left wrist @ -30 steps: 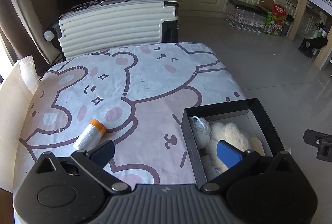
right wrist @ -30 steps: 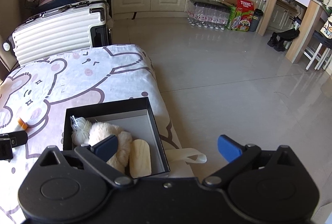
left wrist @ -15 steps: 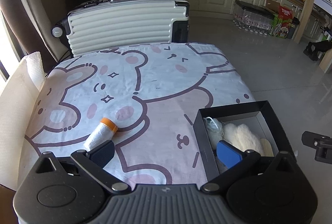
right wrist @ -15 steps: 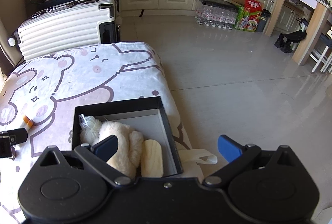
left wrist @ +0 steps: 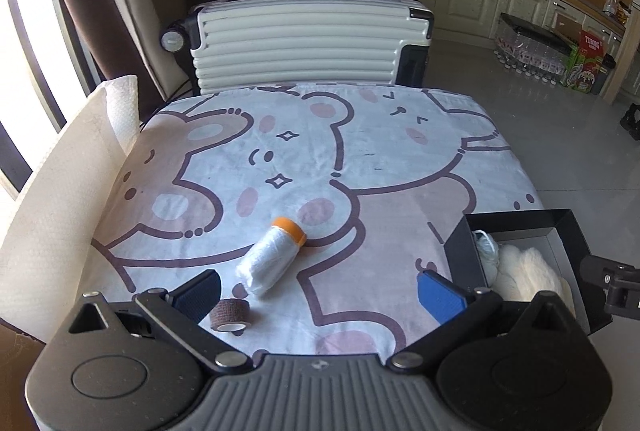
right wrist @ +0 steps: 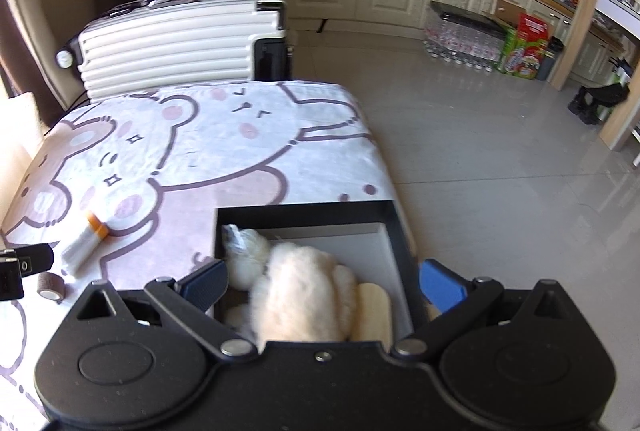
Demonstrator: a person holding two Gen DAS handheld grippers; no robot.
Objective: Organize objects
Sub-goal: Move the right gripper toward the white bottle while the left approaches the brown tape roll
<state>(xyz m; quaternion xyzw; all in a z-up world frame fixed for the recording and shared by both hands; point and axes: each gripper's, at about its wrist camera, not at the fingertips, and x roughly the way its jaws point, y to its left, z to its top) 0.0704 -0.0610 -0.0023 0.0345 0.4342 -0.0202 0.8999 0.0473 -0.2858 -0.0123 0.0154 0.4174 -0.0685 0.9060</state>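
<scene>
Hovering w/ both jaws wide open, empty: left gripper (left wrist: 318, 291) lines up white roll (left wrist: 269, 260), brown tape roll (left wrist: 231, 316) for black box (left wrist: 520, 221) at right.

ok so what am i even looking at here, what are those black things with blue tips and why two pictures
Each picture comes from a fisheye camera mounted on a hand-held gripper; a person carries one in each hand. The black frame along the bottom is the tool itself, and the blue-tipped pieces are its two fingers.

The left hand-held gripper looks down at a table covered by a cartoon bear cloth. On it lie a white plastic roll with an orange end and a small brown tape roll.

The right hand-held gripper hangs over a black box at the table's edge, which holds fluffy white items and a pale wooden piece.

Both stand open and hold nothing. Behind the table is a white suitcase.
</scene>
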